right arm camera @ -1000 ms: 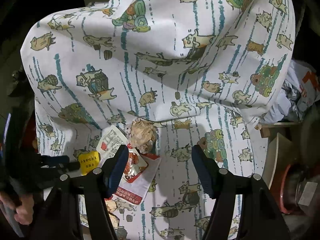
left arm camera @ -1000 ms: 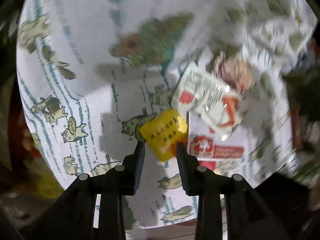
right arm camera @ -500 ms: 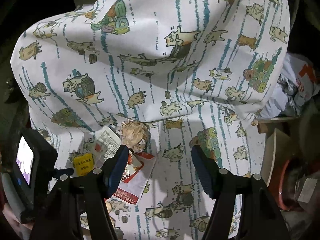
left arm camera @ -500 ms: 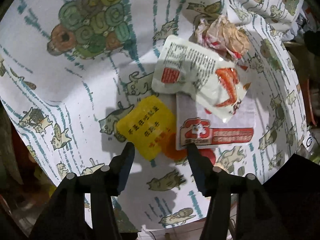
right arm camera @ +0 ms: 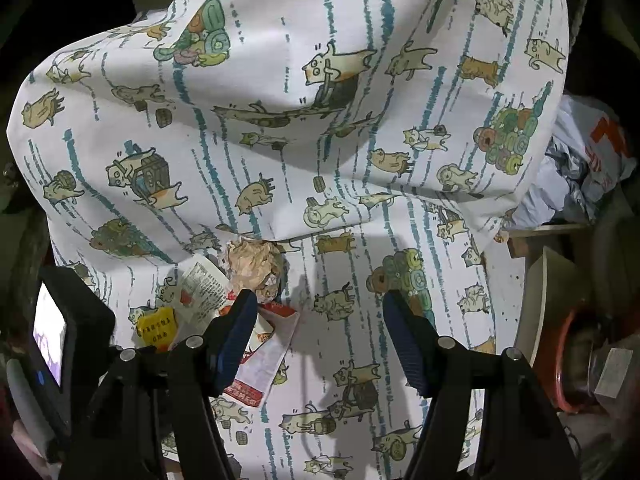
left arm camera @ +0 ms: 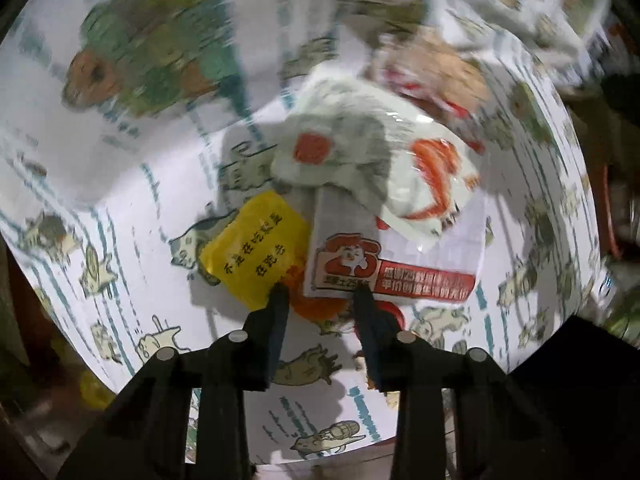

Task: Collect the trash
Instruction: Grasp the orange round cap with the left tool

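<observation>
My left gripper [left arm camera: 318,290] points straight down at the cloth, and its jaws are closing, now fairly narrow. Between the fingertips [left arm camera: 280,294] sits an orange scrap [left arm camera: 310,304], partly tucked under the other litter; I cannot tell whether the pads already press on it, so I call nothing held. The left tip touches or overlaps the lower corner of the yellow packet [left arm camera: 256,250]; the right tip lies over the bottom edge of the red-and-white paper slip [left arm camera: 390,268].

The yellow packet is a small square lying flat, turned like a diamond, its black lettering running up toward the upper right. The slip beside it is an oblong, its long axis running level across my left view, with a red banner along its lower edge. Overlapping the slip's upper part is a white pouch [left arm camera: 380,168] with an orange-red picture, slanting from upper left to lower right. Beyond it lies a crumpled brown paper ball [left arm camera: 436,68], blurred here.

My right gripper [right arm camera: 316,320] hangs wide open and empty above the cat-printed cloth [right arm camera: 360,80], tilted steeply down. Its left finger stands in front of the paper slip [right arm camera: 264,360], and the paper ball [right arm camera: 254,266] lies just past that fingertip. The litter is clustered toward the cloth's lower left in this view.
</observation>
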### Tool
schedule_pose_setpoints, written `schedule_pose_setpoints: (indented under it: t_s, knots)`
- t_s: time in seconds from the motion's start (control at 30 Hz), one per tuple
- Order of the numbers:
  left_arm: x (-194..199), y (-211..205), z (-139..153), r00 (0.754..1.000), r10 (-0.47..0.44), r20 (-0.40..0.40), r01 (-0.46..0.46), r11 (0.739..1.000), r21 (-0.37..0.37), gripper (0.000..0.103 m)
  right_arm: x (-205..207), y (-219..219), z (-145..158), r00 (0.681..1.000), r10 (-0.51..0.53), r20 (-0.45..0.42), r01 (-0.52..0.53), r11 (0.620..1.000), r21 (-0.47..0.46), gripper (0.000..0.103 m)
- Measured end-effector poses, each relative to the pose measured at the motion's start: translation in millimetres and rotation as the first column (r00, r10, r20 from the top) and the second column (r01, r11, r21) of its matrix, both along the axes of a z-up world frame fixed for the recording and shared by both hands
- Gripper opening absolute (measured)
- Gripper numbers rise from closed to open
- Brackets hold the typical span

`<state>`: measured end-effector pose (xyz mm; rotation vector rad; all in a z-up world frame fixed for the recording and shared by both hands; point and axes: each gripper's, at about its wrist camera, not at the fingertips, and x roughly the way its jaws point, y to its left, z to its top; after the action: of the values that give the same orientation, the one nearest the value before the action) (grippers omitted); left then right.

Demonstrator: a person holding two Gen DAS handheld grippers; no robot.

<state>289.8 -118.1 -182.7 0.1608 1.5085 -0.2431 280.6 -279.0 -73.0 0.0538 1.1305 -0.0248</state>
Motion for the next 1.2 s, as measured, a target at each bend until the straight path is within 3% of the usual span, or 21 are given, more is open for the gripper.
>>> schedule_pose_setpoints:
  t_s: [0.13,0.27,0.33,0.37,0.4,0.47,0.57,0.73,0.87,1.0,1.1,1.2]
  knots:
    - [6,14,4,1.0,0.024,-0.018,-0.025,0.999,-0.035,0.033,0,3,0,1.0,0.011,0.0,-0.011,1.0,-0.009,0.068]
    - [-11,9,1,0.996,-0.093,-0.011,0.093,0.995,0.02,0.039,0,2,0,1.0,0.006,-0.003,-0.006,1.0,-0.005,0.068]
    - [-16,4,-1,0.994,-0.111,0.006,0.111,0.992,0.059,0.039,0,0,0,1.0,-0.002,-0.007,0.002,1.0,0.006,0.068]
    - [-15,6,0,0.996,-0.09,0.016,0.089,0.994,0.061,0.037,1,-1,0,1.0,-0.003,-0.009,0.003,1.0,0.011,0.068]
    - [-14,11,1,0.998,-0.057,0.026,0.055,0.997,0.047,0.028,1,-2,0,1.0,-0.006,-0.011,0.006,1.0,0.014,0.068]
    - [-10,17,8,0.999,0.019,0.043,-0.018,1.0,-0.022,0.028,2,-2,0,1.0,-0.011,-0.01,0.011,1.0,0.014,0.068]
    - [-4,30,17,0.999,0.047,0.026,-0.044,0.994,-0.102,0.028,3,-2,-1,1.0,-0.008,-0.015,0.008,1.0,0.024,0.068]
    - [-12,57,51,0.992,0.076,0.096,-0.067,0.994,-0.087,0.028,15,-2,-8,0.998,-0.004,-0.056,0.011,0.991,0.136,0.069]
    - [-22,99,53,0.981,0.149,0.127,-0.138,0.986,-0.091,0.028,30,7,-24,0.993,-0.025,-0.115,0.053,0.968,0.246,0.07]
    - [-20,127,61,0.97,0.183,0.162,-0.172,0.982,-0.078,0.028,38,5,-40,0.98,-0.173,-0.098,0.187,0.97,0.155,0.07]
    - [-25,132,73,0.97,0.173,0.171,-0.148,0.978,-0.148,0.028,49,4,-54,0.974,-0.172,-0.144,0.206,0.941,0.27,0.07]
    - [-29,130,84,0.967,0.159,0.199,-0.129,0.979,-0.157,0.028,54,12,-62,0.971,-0.191,-0.143,0.222,0.943,0.249,0.07]
